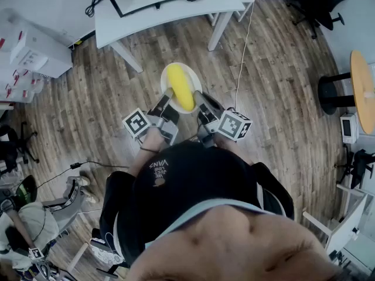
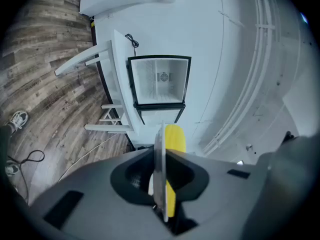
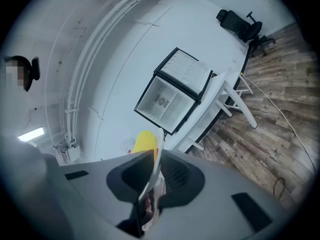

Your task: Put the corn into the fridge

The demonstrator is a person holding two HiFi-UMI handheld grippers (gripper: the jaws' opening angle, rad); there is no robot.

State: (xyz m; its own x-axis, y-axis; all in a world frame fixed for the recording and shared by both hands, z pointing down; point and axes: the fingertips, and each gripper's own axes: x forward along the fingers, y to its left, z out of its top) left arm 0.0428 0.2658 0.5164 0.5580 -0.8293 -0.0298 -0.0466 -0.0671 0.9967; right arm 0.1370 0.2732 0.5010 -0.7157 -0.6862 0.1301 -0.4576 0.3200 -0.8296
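A yellow corn cob lies on a small white plate held out over the wood floor. My left gripper is shut on the plate's left rim and my right gripper is shut on its right rim. In the left gripper view the plate stands edge-on between the jaws, with the corn beside it. The right gripper view shows the same plate edge and corn. Ahead, a small fridge stands on a white table, its inside bare and its door swung open.
A cable runs across the floor from the table. A black office chair and a round wooden table stand to the right. White boxes are stacked at the left. A seated person is at the lower left.
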